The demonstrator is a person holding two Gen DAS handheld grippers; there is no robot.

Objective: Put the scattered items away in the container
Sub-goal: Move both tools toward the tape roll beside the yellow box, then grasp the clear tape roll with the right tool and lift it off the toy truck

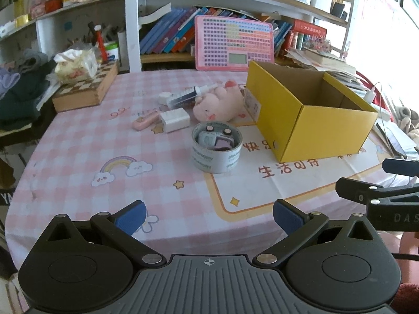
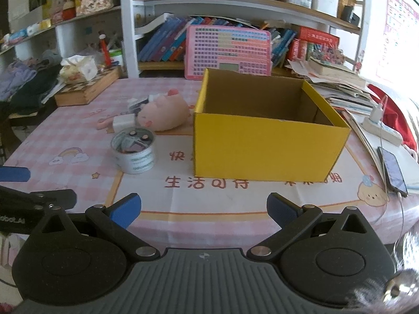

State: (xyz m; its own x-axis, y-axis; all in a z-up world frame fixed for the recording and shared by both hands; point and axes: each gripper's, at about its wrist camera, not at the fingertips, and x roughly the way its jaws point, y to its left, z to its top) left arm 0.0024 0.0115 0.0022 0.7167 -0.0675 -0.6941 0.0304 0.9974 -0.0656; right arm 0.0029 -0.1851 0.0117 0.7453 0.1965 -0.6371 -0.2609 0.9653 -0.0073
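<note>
An open yellow cardboard box (image 1: 309,120) (image 2: 264,149) stands on the pink checked tablecloth. Left of it lie a pink plush pig (image 1: 220,103) (image 2: 165,113), a tape roll (image 1: 216,147) (image 2: 134,151) with small items inside, a white charger block (image 1: 175,119) (image 2: 123,122), a pink pen-like item (image 1: 144,122) and a dark tube (image 1: 189,94). My left gripper (image 1: 209,219) is open near the table's front edge, short of the tape roll. My right gripper (image 2: 204,209) is open too, in front of the box. Nothing sits between either pair of fingers.
A wooden chessboard box (image 1: 86,89) with a tissue pack sits at the back left. A pink keypad board (image 1: 234,43) leans against bookshelves behind. Stacked papers, a power strip (image 2: 382,128) and a phone (image 2: 394,170) lie right of the box.
</note>
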